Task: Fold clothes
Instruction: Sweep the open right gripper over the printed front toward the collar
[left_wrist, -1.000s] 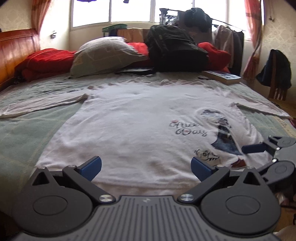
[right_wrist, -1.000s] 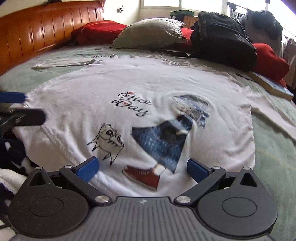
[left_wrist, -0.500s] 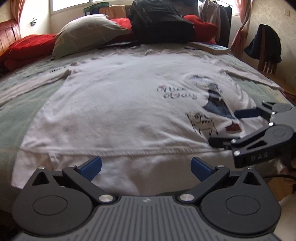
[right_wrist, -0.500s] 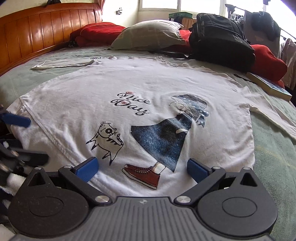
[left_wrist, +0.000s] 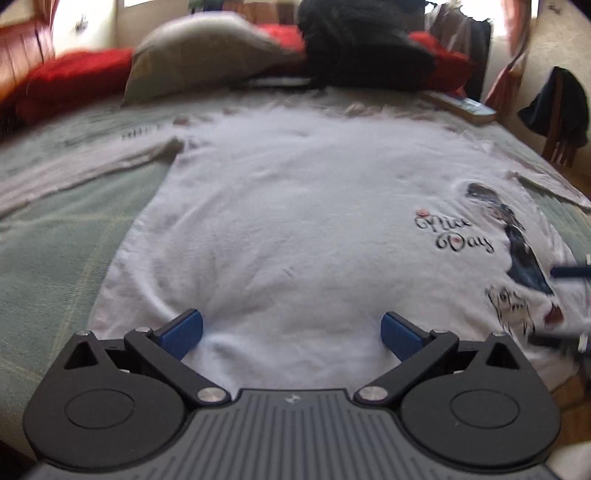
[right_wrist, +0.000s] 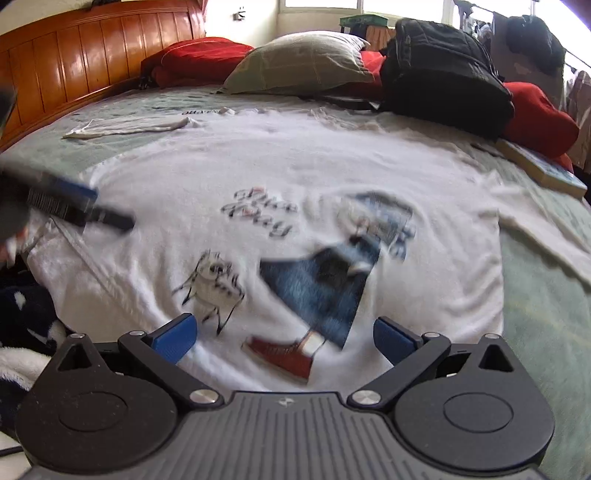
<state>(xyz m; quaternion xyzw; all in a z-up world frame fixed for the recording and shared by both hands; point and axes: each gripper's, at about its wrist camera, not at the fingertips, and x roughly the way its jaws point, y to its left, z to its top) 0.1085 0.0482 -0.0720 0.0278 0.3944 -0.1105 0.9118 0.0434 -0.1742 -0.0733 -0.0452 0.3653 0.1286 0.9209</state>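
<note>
A white long-sleeved shirt (left_wrist: 295, 221) with a "Nice Day" print lies flat, front up, on the green bed (left_wrist: 55, 251). It also shows in the right wrist view (right_wrist: 295, 173). My left gripper (left_wrist: 291, 328) is open and empty, low over the shirt's bottom hem on its plain side. My right gripper (right_wrist: 284, 334) is open and empty over the hem by the printed red shoe (right_wrist: 280, 356). The left gripper's blurred fingers (right_wrist: 74, 206) show at the left of the right wrist view.
A beige pillow (right_wrist: 299, 62), red bedding (right_wrist: 192, 61) and a black backpack (right_wrist: 443, 70) lie at the head of the bed by the wooden headboard (right_wrist: 74, 62). A book (right_wrist: 543, 168) lies at the right edge. A dark fleece (right_wrist: 26, 317) lies at lower left.
My left gripper has moved forward and left over the hem, so the print now sits far right in its view. The right gripper edged forward; both views are blurred by motion.
</note>
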